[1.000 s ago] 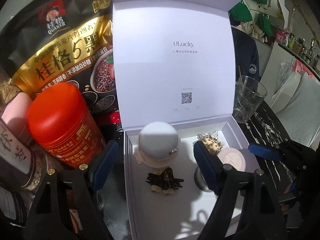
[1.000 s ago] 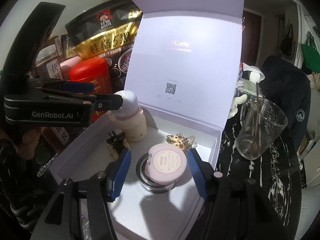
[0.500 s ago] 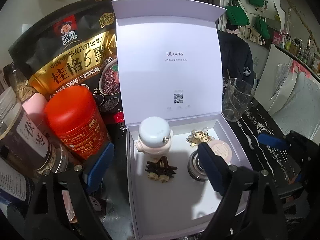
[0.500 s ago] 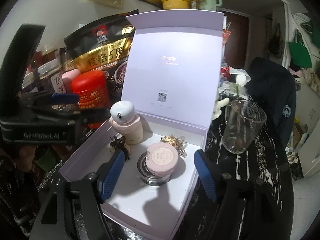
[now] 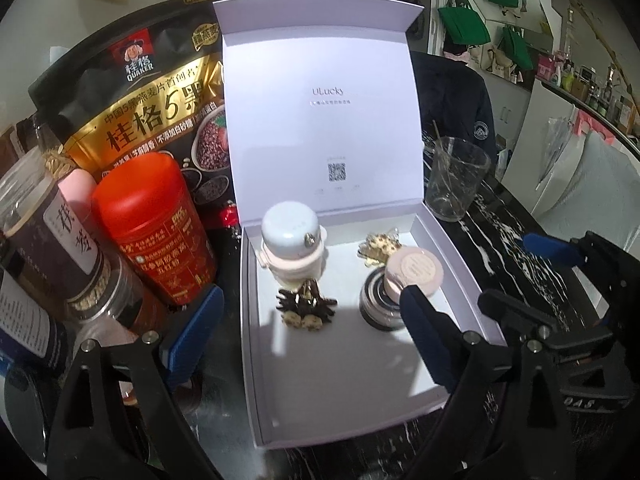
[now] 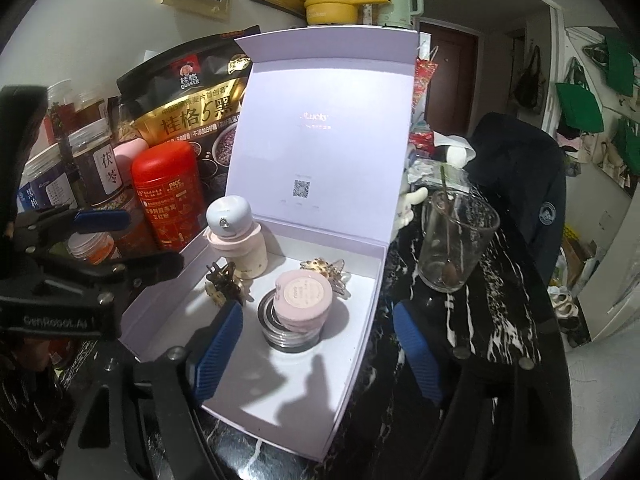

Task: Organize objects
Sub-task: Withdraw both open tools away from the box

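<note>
Both grippers spread, nothing held, over the open white box [image 5: 256, 360].

Left gripper [image 5: 308, 344] and right gripper [image 6: 320, 352]: jaws just been opening, empty between the pads. In the box: small capped bottle [image 5: 292, 248] far left, dark hair clip [image 5: 306, 310] just near it, pink-lidded jar [image 6: 302, 308] at right, gold clip [image 6: 324, 268] just beyond. Drinking glass [image 6: 456, 240] stands right of the box; red canister [image 5: 156, 232] left.

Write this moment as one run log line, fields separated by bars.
left hand-held gripper: open, just opening, empty | right hand-held gripper: open, just opening, empty | pink jar: in box
</note>
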